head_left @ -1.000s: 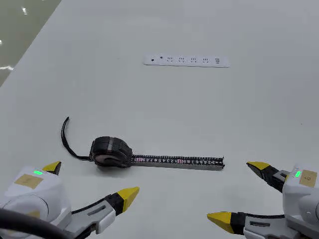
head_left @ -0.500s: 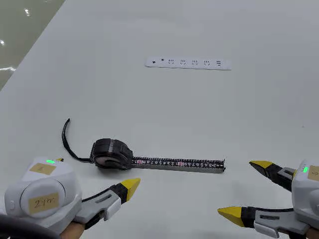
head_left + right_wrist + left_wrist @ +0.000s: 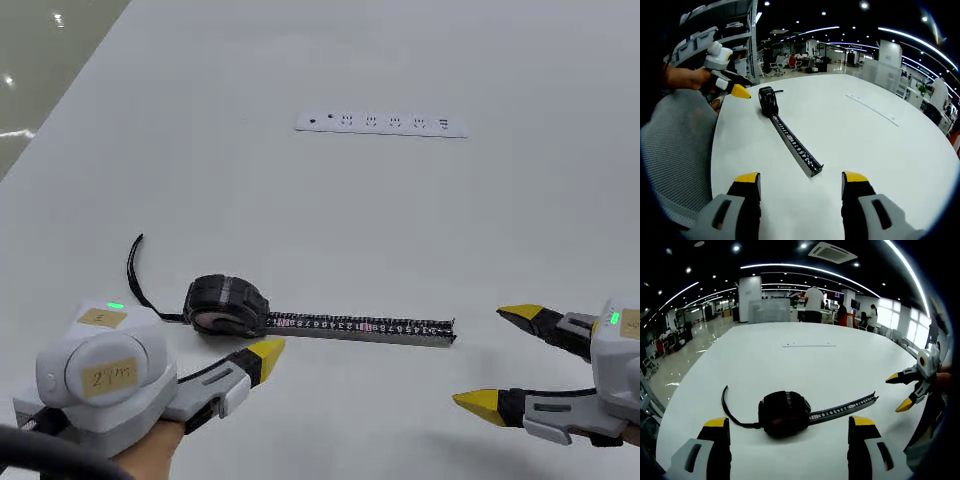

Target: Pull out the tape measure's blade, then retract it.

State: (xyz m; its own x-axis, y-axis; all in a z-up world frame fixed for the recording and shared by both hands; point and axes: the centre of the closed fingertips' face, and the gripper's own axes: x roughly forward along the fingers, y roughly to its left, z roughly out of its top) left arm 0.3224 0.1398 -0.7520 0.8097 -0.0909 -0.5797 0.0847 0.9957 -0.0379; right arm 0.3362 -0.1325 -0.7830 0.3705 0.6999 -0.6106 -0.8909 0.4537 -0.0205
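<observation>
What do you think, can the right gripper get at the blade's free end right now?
Probably yes. The right gripper is open and sits just beyond the blade's free end, with bare table between them. In its own view the end lies just ahead of the open jaws.

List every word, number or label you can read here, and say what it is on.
"2Ym" (handwritten, uncertain): round sticker on the left gripper.
Numerals on the tape measure's blade: too small to read.
Tan tag on the right gripper: blurred.
Power strip markings: too small.
</observation>
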